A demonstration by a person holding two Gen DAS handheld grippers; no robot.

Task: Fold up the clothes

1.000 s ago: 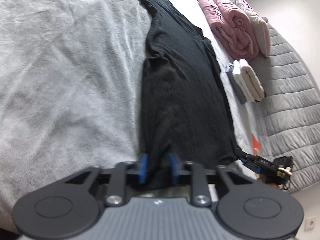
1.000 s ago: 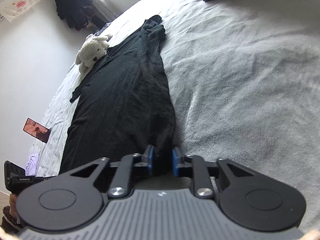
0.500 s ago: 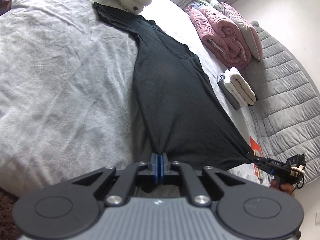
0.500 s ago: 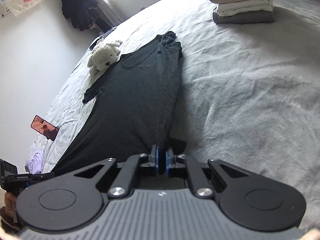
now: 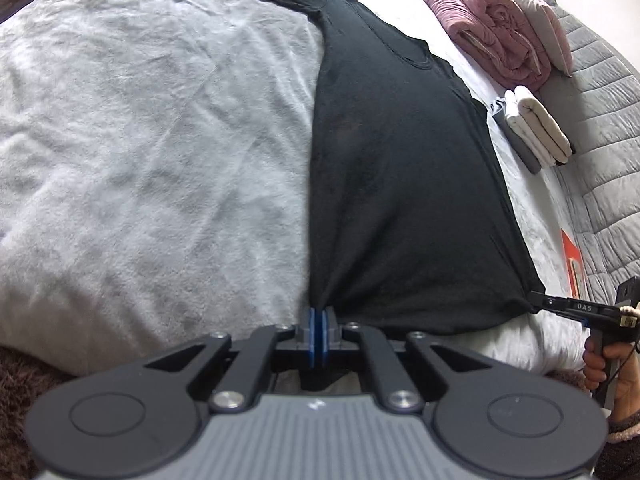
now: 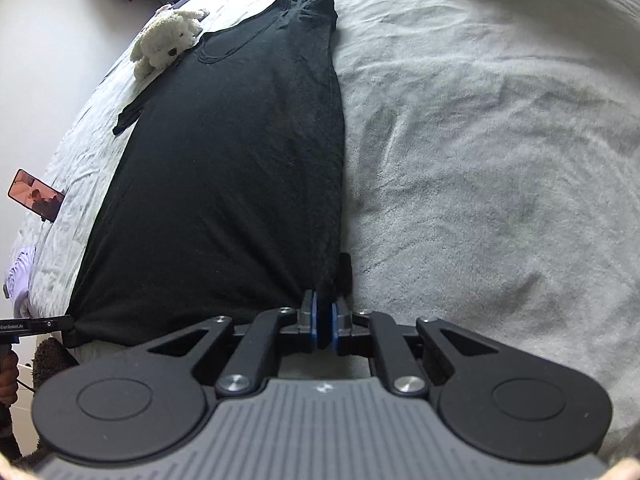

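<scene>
A black T-shirt (image 5: 400,180) lies stretched lengthwise on the grey bed cover (image 5: 140,140), collar far away, hem toward me. My left gripper (image 5: 319,314) is shut on the hem's left corner, its blue pads pressed together over the cloth. At the other hem corner, my right gripper (image 6: 323,304) pinches the black fabric (image 6: 232,180) between its pads, and its jaws are opening slightly. Each wrist view shows the other gripper at the opposite corner: the right gripper (image 5: 538,300) and the left gripper (image 6: 66,322). The hem is taut between them.
A white plush dog (image 6: 164,42) sits by the collar. A stack of folded clothes (image 5: 536,132) and rolled pink quilts (image 5: 492,20) lie near the grey padded headboard (image 5: 600,120). A phone (image 6: 36,200) lies on the bed's left side. A hand (image 5: 608,364) holds the right gripper.
Both grippers closed from open onto the hem corners, then drew apart and back. The bunched shirt is now spread flat and taut between them.
</scene>
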